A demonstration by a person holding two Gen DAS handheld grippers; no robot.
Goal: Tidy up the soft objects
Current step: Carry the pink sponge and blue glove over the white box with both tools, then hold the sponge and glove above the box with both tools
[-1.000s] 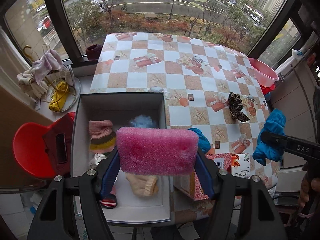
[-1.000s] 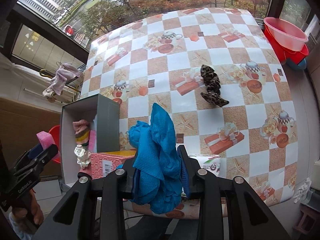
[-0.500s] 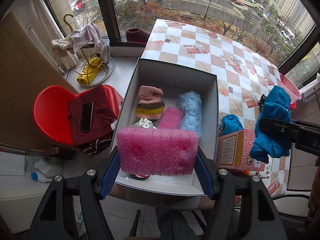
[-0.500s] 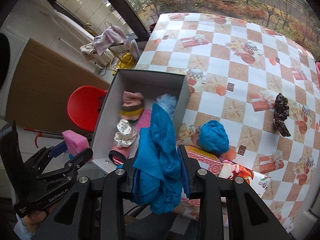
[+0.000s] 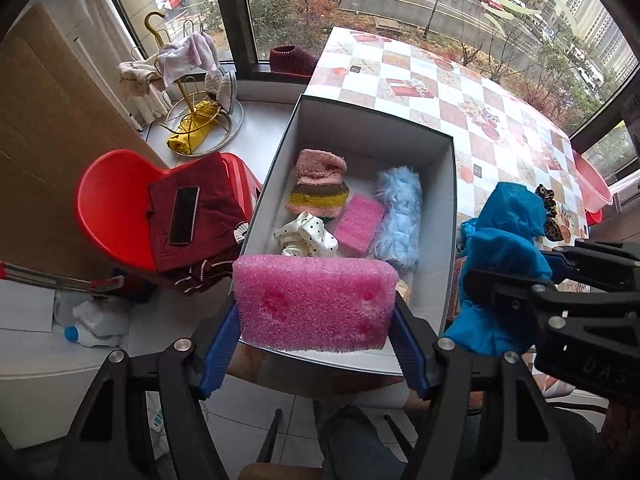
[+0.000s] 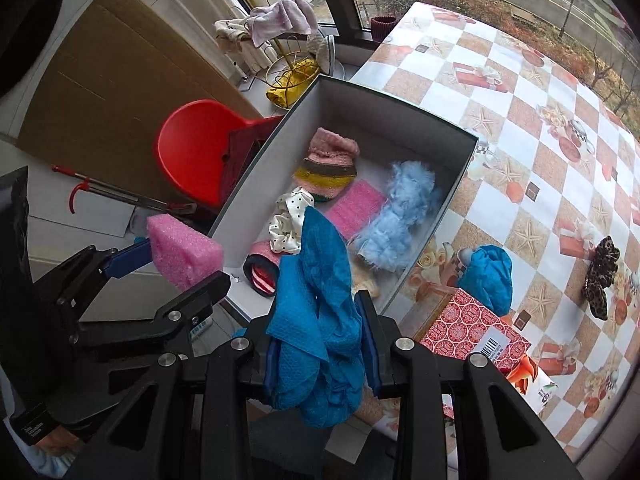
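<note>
At the near-left corner of the checkered table [image 5: 460, 92], an open grey box [image 5: 448, 184] holds the sorted soft items: striped knit sock [image 5: 318, 184], small pink sponge [image 5: 358, 222], fluffy light-blue piece [image 5: 400, 216], white polka-dot scrunchie [image 5: 306, 236]. In the right wrist view there is also a rolled red-striped sock [image 6: 260, 270] at the box's near end.

Left gripper [image 5: 314, 312]: jaws spread wide, blue pads pressing on both ends of a large pink sponge [image 5: 314, 302]. Sponge is held clear of the box, over its near edge, pointing steeply down. Same sponge in the right wrist view [image 6: 182, 254], just outside the box's near-left wall.

Right gripper [image 6: 320, 344]: jaws nearly closed, clamped on a bunched blue cloth [image 6: 316, 312]. Cloth sticks up between the pads and hangs below them. From the left wrist camera it sits just beside the box's right wall [image 5: 504, 264], not inside.

Still on the table: second blue cloth wad [image 6: 486, 278] beside a red patterned carton [image 6: 466, 326], touching or overlapping it, can't tell which. Leopard-print scrunchie [image 6: 600, 276] well apart, further right.

Off the table, left of the box: red chair [image 5: 116, 208] with dark red garment [image 5: 200, 208] and a phone [image 5: 184, 220] on top.
</note>
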